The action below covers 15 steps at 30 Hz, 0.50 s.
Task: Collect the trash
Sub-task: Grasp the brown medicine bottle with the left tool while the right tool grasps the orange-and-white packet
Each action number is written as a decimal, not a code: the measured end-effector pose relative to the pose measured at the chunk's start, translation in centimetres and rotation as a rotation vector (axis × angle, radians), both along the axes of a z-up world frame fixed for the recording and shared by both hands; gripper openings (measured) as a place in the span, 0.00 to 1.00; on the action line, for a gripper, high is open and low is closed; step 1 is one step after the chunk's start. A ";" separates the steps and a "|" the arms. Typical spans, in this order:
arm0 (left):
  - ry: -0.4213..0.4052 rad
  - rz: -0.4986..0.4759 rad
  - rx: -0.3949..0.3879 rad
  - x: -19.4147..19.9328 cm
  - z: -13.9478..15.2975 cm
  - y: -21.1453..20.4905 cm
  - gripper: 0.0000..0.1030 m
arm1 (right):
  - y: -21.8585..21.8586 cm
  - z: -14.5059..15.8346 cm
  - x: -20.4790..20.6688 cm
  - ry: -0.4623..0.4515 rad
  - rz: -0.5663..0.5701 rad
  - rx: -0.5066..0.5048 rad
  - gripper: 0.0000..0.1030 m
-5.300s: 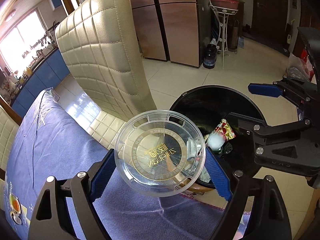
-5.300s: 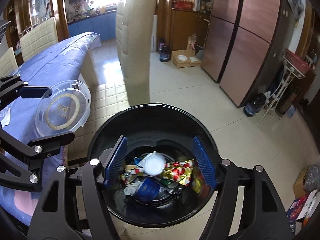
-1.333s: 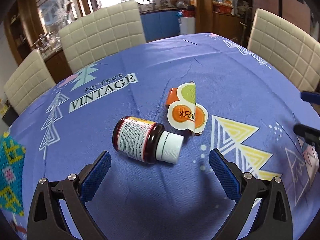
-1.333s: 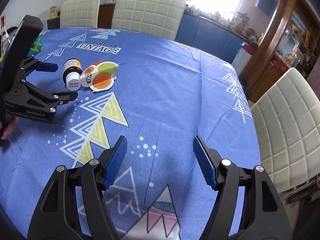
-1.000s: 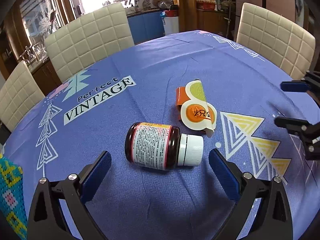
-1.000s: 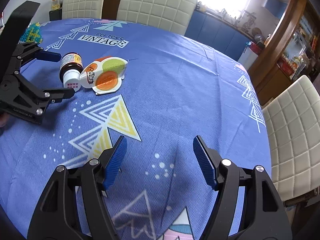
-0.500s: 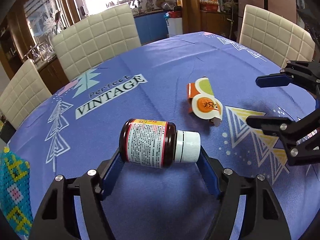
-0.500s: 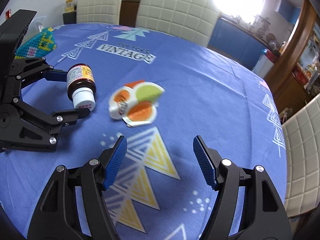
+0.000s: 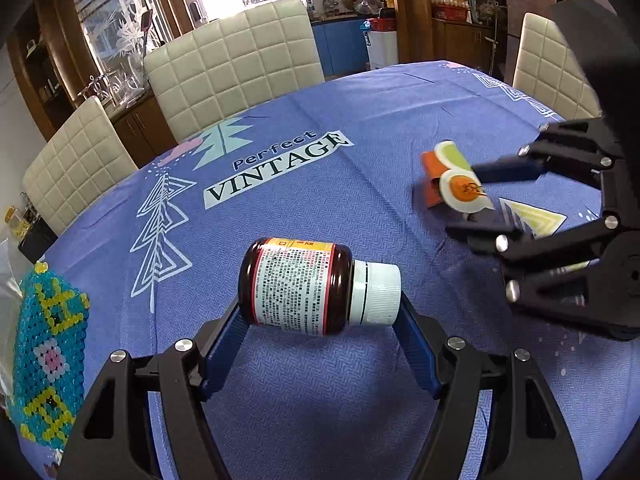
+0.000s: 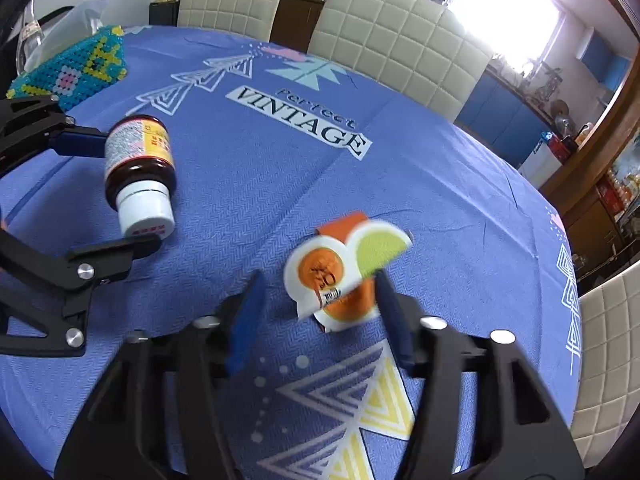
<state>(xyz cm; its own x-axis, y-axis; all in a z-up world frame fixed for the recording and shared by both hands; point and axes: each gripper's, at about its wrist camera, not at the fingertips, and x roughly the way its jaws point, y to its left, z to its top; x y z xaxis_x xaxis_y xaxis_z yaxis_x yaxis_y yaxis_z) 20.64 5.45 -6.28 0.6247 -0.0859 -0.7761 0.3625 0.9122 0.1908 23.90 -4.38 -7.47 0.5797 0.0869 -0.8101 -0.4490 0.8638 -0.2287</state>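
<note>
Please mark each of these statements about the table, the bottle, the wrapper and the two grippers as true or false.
1. The left gripper is shut on the brown bottle. True.
2. The bottle's white cap is missing. False: the cap is on.
3. The right gripper is open around the orange and green wrapper. True.
4. The tablecloth is plain red. False: it is blue with printed patterns.
5. The bottle stands upright. False: it is held lying sideways.
</note>
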 end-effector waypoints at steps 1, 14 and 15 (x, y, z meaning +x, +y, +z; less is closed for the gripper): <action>0.001 -0.001 0.000 0.0 0.0 -0.1 0.67 | -0.1 -0.1 -0.1 -0.002 -0.001 -0.001 0.24; -0.007 -0.088 0.001 -1.9 0.9 -5.4 0.67 | -8.1 1.9 -5.6 -0.041 -0.087 -0.024 0.09; -0.009 -0.100 0.002 -2.2 1.0 -6.1 0.67 | -8.8 2.2 -6.0 -0.043 -0.093 -0.023 0.09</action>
<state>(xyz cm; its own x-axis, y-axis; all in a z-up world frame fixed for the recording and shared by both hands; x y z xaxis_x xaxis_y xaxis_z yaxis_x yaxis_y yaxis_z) 18.44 -0.66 -5.29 0.6198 -0.1466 -0.7709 0.4498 0.8714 0.1959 17.92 -13.16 -5.32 0.6185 0.0127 -0.7857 -0.3569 0.8953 -0.2665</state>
